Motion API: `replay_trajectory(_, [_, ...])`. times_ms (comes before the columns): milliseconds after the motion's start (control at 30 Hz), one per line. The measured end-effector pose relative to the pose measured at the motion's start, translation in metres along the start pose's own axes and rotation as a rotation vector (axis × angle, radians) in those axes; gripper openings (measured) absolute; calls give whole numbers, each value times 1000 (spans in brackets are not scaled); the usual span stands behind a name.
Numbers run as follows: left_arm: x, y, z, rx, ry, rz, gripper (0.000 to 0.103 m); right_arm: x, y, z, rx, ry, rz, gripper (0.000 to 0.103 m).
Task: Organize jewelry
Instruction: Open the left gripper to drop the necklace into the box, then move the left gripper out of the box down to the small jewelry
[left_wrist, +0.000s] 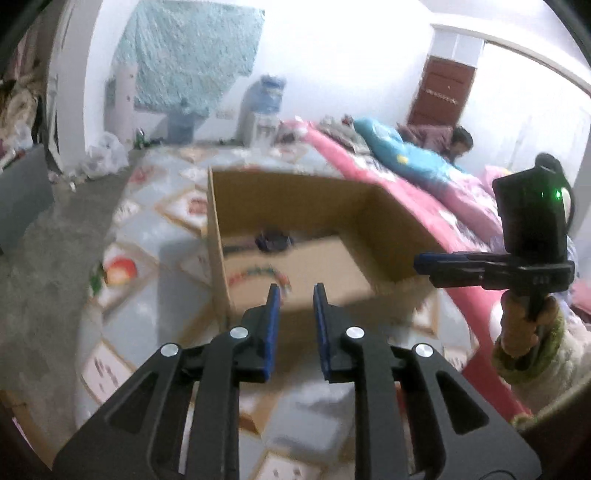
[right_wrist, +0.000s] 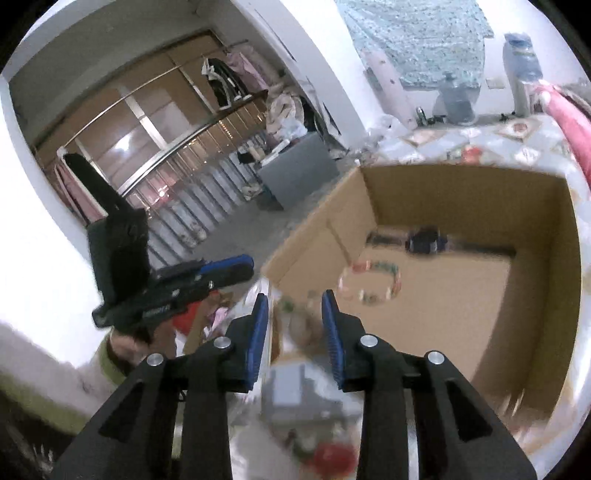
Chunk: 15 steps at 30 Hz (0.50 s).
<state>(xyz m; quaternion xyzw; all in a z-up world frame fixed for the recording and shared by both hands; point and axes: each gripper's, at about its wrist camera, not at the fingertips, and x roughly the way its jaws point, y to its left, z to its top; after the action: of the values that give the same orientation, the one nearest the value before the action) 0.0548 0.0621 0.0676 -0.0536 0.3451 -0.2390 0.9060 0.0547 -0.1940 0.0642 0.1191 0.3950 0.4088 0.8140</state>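
No readable writing anywhere; there's pale lettering on the side of the left gripper (right_wrist: 236, 267) in the right wrist view, but it's too smeared to make out.

An open cardboard box (left_wrist: 295, 184) sits on a patterned mat (left_wrist: 155, 206). On its floor lies a colourful beaded bracelet (right_wrist: 373, 278), roughly mid-floor, and a dark item (right_wrist: 424, 240) rests against the far wall. That dark thing is blurry, could be another piece of jewelry, can't say.

Both grippers hang over the near side of the box, empty. The left gripper has its blue pads apart with nothing between them, pointing over the near wall. The right gripper (right_wrist: 293, 314) is spread wide too, nothing held; from the left camera it (left_wrist: 421, 260) shows side-on at the right, so only its own camera shows the gap.

Around it: a pink bed (left_wrist: 388, 177) right beside the box on the right, with a blue pillow (left_wrist: 399, 147) and a person (left_wrist: 458, 142) at the far end. Far wall has a water dispenser (left_wrist: 264, 107), a teal cloth (left_wrist: 188, 51) and a brown door (left_wrist: 441, 92). Left of the mat there's bare grey floor, a grey cabinet (right_wrist: 299, 170) and a clothes rack (right_wrist: 229, 77).

The box top is fully open and nothing sits above it, so there's free room straight down inside. The bed edge crowds the right side.
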Motion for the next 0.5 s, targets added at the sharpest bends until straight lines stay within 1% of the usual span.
replay_trajectory(67, [9, -1, -16, -19, 51, 7, 23, 9, -9, -24, 59, 46, -37, 30])
replay_trajectory(100, [18, -2, -25, -23, 87, 25, 23, 14, -15, -34, 88, 65, -49, 30])
replay_trajectory(167, [37, -5, -38, -21, 136, 57, 23, 24, -28, -52, 167, 96, -47, 30])
replay_trajectory(233, [50, -8, -46, 6, 156, 96, 23, 31, -35, -62, 206, 109, -47, 30])
replay_trajectory(267, [60, -11, -50, 33, 175, 139, 23, 34, -37, -65, 219, 115, -48, 30])
replay_trajectory(367, [77, -12, -57, 73, 206, 202, 23, 37, -38, -66, 229, 118, -38, 30])
replay_trajectory(433, [85, -13, -60, 101, 222, 234, 23, 37, -36, -65, 226, 118, -32, 30])
replay_trajectory(500, [90, -13, -61, 113, 233, 248, 23, 40, -36, -64, 217, 119, -36, 30])
